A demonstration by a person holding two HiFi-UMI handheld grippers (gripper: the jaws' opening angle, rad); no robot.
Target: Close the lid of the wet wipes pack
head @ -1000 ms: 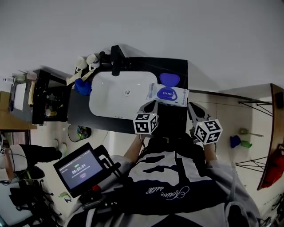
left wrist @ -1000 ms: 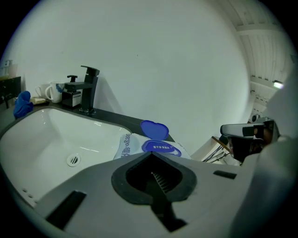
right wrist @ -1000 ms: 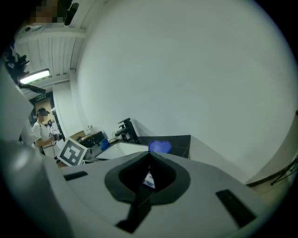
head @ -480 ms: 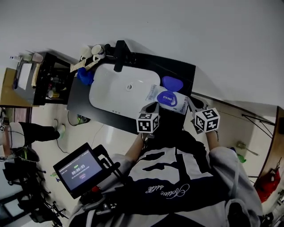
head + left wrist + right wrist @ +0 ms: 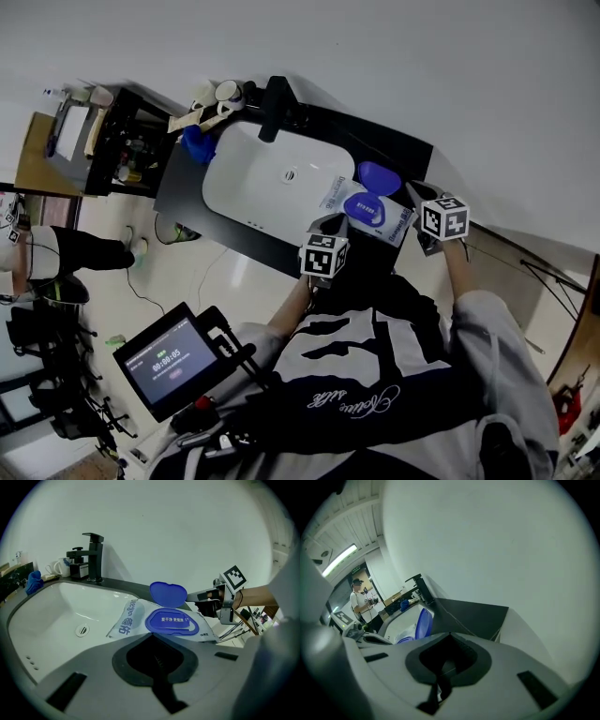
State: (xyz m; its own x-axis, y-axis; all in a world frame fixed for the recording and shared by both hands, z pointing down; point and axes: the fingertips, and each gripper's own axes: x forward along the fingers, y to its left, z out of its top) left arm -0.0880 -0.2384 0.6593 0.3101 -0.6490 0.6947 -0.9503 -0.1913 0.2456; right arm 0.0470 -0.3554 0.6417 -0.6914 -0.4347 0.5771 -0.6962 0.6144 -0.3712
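Note:
The wet wipes pack [image 5: 367, 210] lies on the black counter [image 5: 405, 150] at the right rim of the white sink, partly over the basin. Its blue lid [image 5: 379, 176] is open; in the left gripper view the lid [image 5: 168, 594] stands upright behind the blue opening frame [image 5: 173, 621]. My left gripper [image 5: 334, 225] is at the pack's near edge, jaws together, holding nothing; whether it touches the pack I cannot tell. My right gripper [image 5: 418, 194] is shut and empty, just right of the lid [image 5: 423, 622], with its fingers [image 5: 205, 595] close beside it.
The white sink [image 5: 246, 184] fills the counter's left part, with a black faucet [image 5: 274, 107] behind it. Cups [image 5: 217, 92] and a blue cloth [image 5: 197, 144] sit at the far left corner. A dark shelf unit [image 5: 105, 141] stands left. A person [image 5: 360, 600] stands in the background.
The head camera turned, so the scene sits more tilted. My right gripper moved forward from beside the pack's near corner to alongside the open lid. The left gripper stayed at the near edge.

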